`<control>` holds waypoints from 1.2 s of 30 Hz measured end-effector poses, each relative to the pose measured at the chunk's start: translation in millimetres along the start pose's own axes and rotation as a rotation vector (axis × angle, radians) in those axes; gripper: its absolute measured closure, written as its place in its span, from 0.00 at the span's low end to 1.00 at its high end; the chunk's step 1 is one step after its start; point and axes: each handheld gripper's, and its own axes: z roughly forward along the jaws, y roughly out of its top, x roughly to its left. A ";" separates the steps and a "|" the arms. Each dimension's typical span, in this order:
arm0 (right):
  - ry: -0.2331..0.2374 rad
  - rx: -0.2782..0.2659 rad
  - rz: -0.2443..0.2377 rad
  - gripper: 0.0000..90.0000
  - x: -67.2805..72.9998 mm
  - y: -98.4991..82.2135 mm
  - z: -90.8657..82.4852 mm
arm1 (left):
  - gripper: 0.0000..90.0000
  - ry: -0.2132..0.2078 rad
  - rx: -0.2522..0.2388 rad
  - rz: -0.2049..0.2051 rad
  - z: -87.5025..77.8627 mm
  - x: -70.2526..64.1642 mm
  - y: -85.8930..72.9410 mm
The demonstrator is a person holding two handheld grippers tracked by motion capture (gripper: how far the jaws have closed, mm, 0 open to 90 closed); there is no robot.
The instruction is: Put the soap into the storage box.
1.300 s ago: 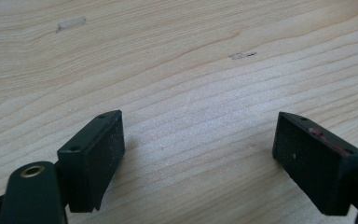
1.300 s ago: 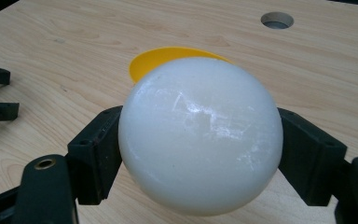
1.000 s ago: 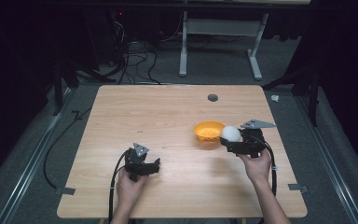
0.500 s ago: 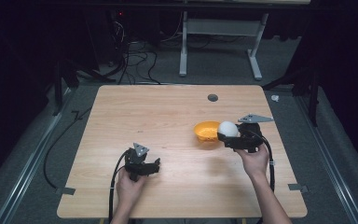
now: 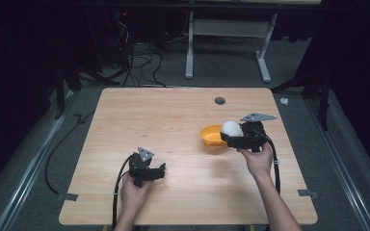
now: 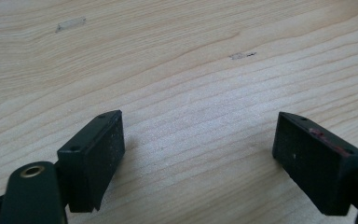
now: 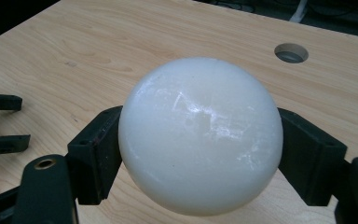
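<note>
Work in hand: moving a white ball (image 7: 200,135) to the orange bowl (image 5: 211,136).
Right gripper (image 5: 232,138): jaws clenched on the ball, held at the bowl's rim, near the bench's right edge.
Left gripper (image 5: 160,172): jaws released, nothing between them, resting low near the front edge.
Done: ball picked up and carried over.
Left: judged, lower it into the bowl and let go.
</note>
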 end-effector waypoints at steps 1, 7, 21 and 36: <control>0.001 0.003 -0.001 0.26 0.3 0.6 1.3 | 0.19 0.000 -0.001 0.000 0.1 -0.1 -0.1; 0.001 0.013 -0.007 0.26 3.0 4.8 8.4 | 0.19 0.000 -0.001 0.001 0.0 -0.2 -0.1; 0.005 0.030 -0.018 0.26 10.0 13.7 28.9 | 0.19 -0.001 -0.001 0.001 0.0 -0.2 -0.1; -0.039 0.099 -0.038 0.26 9.2 8.6 62.4 | 0.19 -0.004 0.000 0.003 -0.2 -0.3 -0.2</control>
